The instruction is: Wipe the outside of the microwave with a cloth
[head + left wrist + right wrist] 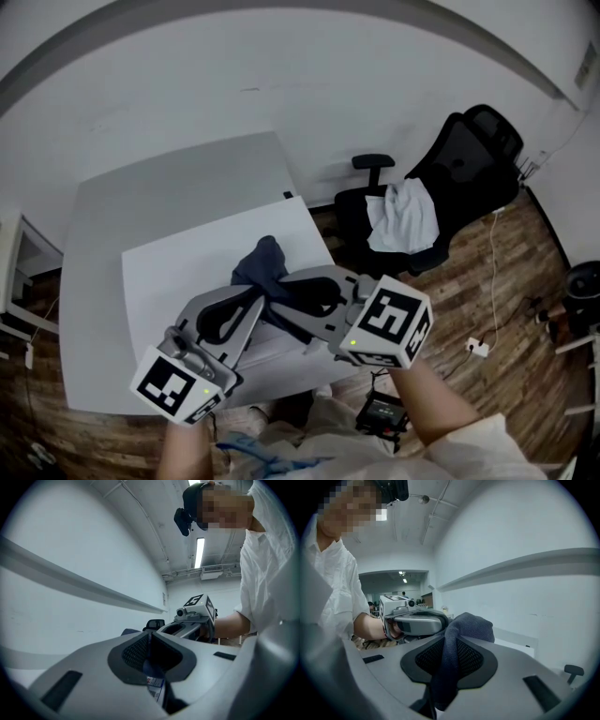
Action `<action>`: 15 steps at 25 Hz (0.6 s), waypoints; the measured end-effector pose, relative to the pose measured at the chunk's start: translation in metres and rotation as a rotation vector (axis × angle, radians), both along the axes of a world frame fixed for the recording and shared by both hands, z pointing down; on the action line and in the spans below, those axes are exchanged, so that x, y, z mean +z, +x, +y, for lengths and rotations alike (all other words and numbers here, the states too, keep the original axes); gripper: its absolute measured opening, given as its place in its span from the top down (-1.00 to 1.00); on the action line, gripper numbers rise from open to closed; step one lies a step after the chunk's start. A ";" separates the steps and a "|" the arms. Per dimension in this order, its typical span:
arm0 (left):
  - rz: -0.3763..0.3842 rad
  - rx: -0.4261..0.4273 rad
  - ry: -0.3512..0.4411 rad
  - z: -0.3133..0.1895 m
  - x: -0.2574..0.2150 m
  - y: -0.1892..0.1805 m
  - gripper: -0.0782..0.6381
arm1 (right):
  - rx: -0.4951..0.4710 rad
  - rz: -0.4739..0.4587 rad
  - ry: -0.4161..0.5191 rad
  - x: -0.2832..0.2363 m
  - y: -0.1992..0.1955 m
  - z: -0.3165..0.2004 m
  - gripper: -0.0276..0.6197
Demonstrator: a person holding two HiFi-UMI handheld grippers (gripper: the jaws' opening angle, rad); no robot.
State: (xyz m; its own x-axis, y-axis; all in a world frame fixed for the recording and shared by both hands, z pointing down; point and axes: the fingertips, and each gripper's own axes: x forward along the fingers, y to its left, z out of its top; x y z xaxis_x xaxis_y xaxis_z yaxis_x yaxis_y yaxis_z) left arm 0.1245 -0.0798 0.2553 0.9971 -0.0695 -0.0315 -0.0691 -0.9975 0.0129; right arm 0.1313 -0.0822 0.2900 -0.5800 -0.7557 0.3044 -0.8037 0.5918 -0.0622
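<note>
The left tool [151, 645] and right tool [450, 645] are clamping a limp, lightweight dark-blue fabric cloth [265, 264] by bunched folds.

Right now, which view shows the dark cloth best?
The right gripper view: the cloth is central, pinched in the right tongs and bunched above. The head view shows it between both tongs, partly hidden. The left gripper view shows only a sliver and its label in the left tongs.

The grey plastic left gripper [151, 640] and right gripper [449, 641] bear black mesh fingers [424, 660] and black-and-white marker cubes [394, 323]; short white sleeve [255, 597].
</note>
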 end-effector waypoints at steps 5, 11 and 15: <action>0.006 0.003 -0.003 0.000 -0.002 0.000 0.73 | 0.004 -0.001 -0.002 -0.001 -0.001 0.000 0.64; -0.002 0.005 -0.007 0.000 0.001 0.004 0.73 | 0.006 0.000 -0.012 0.002 0.003 0.000 0.64; -0.007 0.005 -0.005 0.001 0.001 0.006 0.73 | 0.003 -0.006 -0.012 0.002 0.003 0.000 0.64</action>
